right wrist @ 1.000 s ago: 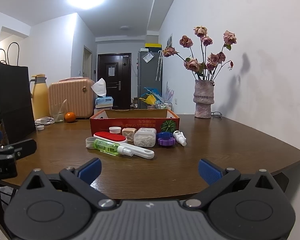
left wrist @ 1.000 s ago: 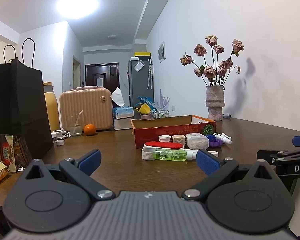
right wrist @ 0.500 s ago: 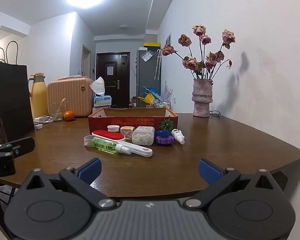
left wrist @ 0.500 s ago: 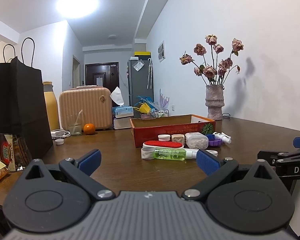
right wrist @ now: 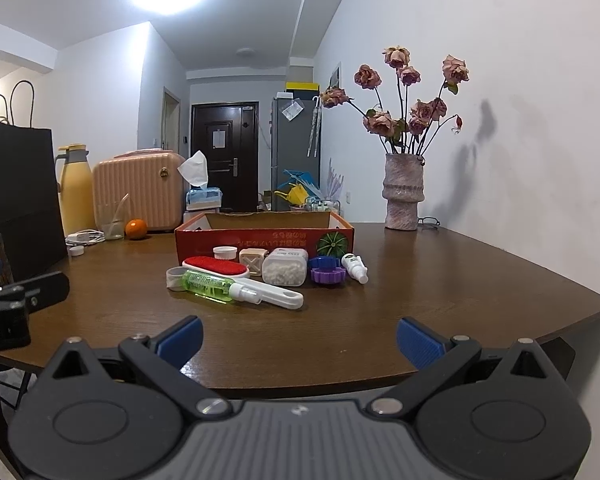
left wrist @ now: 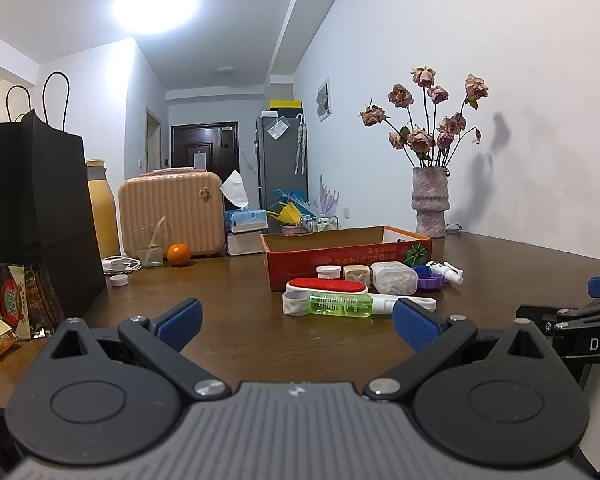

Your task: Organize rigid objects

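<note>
A red cardboard box stands open on the brown table. In front of it lie a red lint brush, a green spray bottle, a clear container of white pieces, a purple ring, a small white bottle, a beige cube and a white lid. My left gripper is open and empty, short of the items. My right gripper is open and empty at the table's near edge.
A vase of dried roses stands at the back right. A black paper bag, snack packets, a yellow flask, a pink case, a glass and an orange stand at the left.
The right gripper's view has shifted slightly, with the items a little lower and nearer. The left gripper has barely moved. Both stay open.
</note>
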`<action>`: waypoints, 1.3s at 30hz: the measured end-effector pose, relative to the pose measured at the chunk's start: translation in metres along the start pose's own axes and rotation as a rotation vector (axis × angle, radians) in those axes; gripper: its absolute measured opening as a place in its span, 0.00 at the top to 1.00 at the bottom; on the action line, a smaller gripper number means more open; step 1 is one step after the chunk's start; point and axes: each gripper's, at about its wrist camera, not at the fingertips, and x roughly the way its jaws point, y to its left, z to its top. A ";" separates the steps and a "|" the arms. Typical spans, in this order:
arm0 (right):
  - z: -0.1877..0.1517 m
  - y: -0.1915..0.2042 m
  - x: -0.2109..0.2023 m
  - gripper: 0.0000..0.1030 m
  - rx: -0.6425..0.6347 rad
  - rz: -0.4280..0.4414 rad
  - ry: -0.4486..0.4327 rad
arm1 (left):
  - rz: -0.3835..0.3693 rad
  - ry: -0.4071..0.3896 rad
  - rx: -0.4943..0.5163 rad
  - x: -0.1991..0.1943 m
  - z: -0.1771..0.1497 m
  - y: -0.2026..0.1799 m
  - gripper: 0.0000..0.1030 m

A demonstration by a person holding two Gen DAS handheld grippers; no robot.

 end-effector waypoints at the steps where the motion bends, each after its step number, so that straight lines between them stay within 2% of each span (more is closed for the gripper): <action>1: 0.000 0.000 0.000 0.00 0.001 0.000 0.002 | -0.001 0.003 0.001 0.001 -0.001 0.000 0.00; 4: -0.001 -0.001 0.002 0.00 -0.004 -0.003 -0.003 | -0.004 0.023 0.008 0.005 -0.004 0.000 0.00; 7: -0.005 -0.001 0.008 0.00 -0.055 -0.066 -0.043 | 0.006 0.051 0.013 0.015 -0.006 0.005 0.00; 9: -0.009 0.000 0.017 0.00 -0.087 -0.088 -0.037 | 0.009 0.061 0.002 0.023 -0.008 0.007 0.00; 12: -0.013 -0.002 0.034 0.00 -0.087 -0.077 -0.005 | 0.026 0.062 -0.001 0.036 -0.012 0.005 0.00; 16: -0.015 -0.004 0.062 0.00 -0.100 -0.040 0.046 | 0.042 0.104 0.053 0.064 -0.020 -0.004 0.00; 19: -0.012 -0.008 0.085 0.00 -0.082 -0.006 0.081 | 0.020 0.129 0.007 0.088 -0.017 0.000 0.00; 22: -0.004 -0.017 0.110 0.00 -0.013 0.035 0.097 | 0.026 0.120 -0.066 0.114 -0.007 0.009 0.00; 26: 0.011 -0.027 0.140 0.00 0.062 0.103 0.086 | -0.010 0.184 -0.063 0.159 0.011 0.020 0.00; 30: 0.027 -0.026 0.174 0.00 0.047 0.192 0.219 | -0.025 0.219 -0.021 0.199 0.021 0.022 0.00; 31: 0.028 -0.027 0.180 0.02 0.056 0.200 0.218 | -0.027 0.229 -0.023 0.210 0.022 0.024 0.00; 34: 0.033 -0.026 0.196 0.18 0.041 0.191 0.225 | -0.022 0.270 -0.049 0.235 0.025 0.030 0.00; 36: 0.036 -0.024 0.203 0.21 0.018 0.194 0.210 | -0.021 0.282 -0.052 0.246 0.024 0.032 0.00; 39: 0.045 -0.014 0.214 0.28 -0.009 0.275 0.199 | -0.014 0.307 -0.043 0.263 0.021 0.035 0.01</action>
